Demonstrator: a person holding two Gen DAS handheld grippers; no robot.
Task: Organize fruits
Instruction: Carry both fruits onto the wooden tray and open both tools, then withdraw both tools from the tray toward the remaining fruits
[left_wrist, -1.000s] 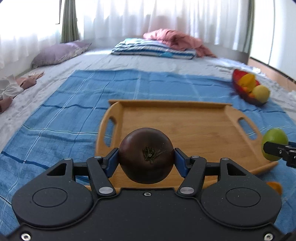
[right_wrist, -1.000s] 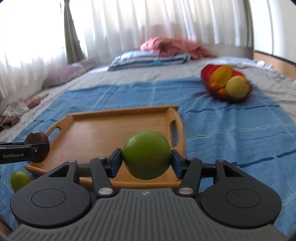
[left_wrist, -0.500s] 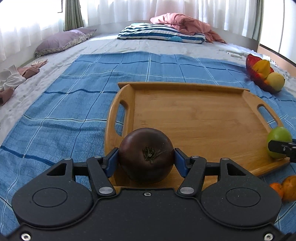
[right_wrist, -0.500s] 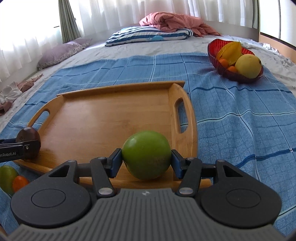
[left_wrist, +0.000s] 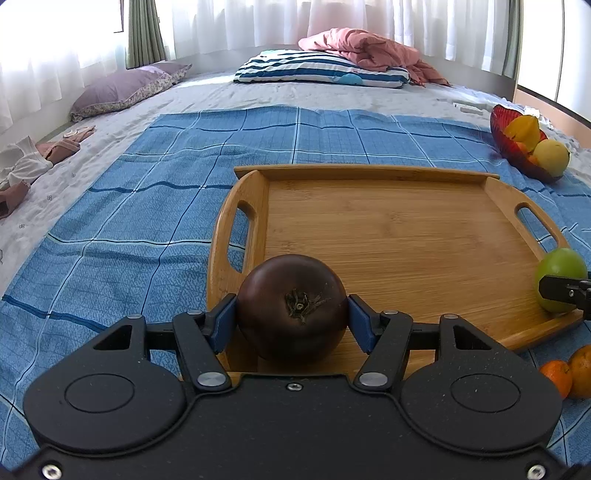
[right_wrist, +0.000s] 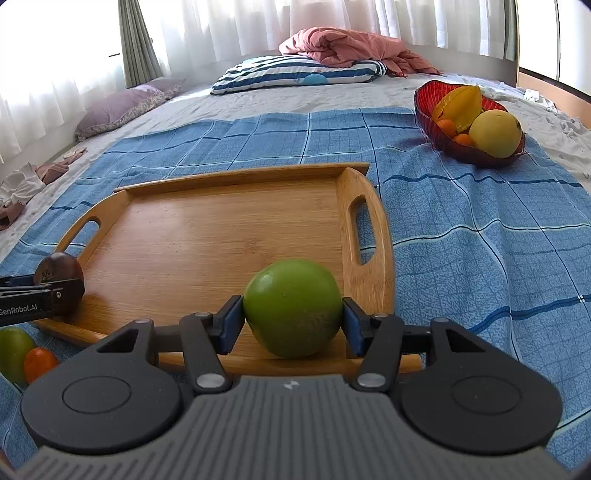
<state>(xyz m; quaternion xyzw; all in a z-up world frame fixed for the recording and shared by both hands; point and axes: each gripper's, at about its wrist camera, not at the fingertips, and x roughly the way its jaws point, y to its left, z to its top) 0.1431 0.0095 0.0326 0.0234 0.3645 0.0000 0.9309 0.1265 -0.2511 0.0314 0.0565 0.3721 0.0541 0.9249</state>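
My left gripper (left_wrist: 291, 319) is shut on a dark purple-brown round fruit (left_wrist: 291, 306) over the near left corner of the wooden tray (left_wrist: 406, 229). My right gripper (right_wrist: 292, 319) is shut on a green round fruit (right_wrist: 292, 306) over the tray's (right_wrist: 207, 236) near right corner. Each gripper shows in the other's view: the green fruit (left_wrist: 559, 278) at the right edge, the dark fruit (right_wrist: 59, 278) at the left edge. The tray floor is bare wood.
The tray lies on a blue checked cloth (left_wrist: 147, 206) on a bed. A red bowl (right_wrist: 432, 107) with yellow and orange fruit sits far right. Two oranges (left_wrist: 570, 371) lie by the tray's near edge, with a green fruit (right_wrist: 13, 350) beside one. Pillows and bedding lie at the back.
Both grippers have tilted downward and moved forward over the tray's near edge, each still holding its fruit. The loose fruits near the tray's front have come into view.
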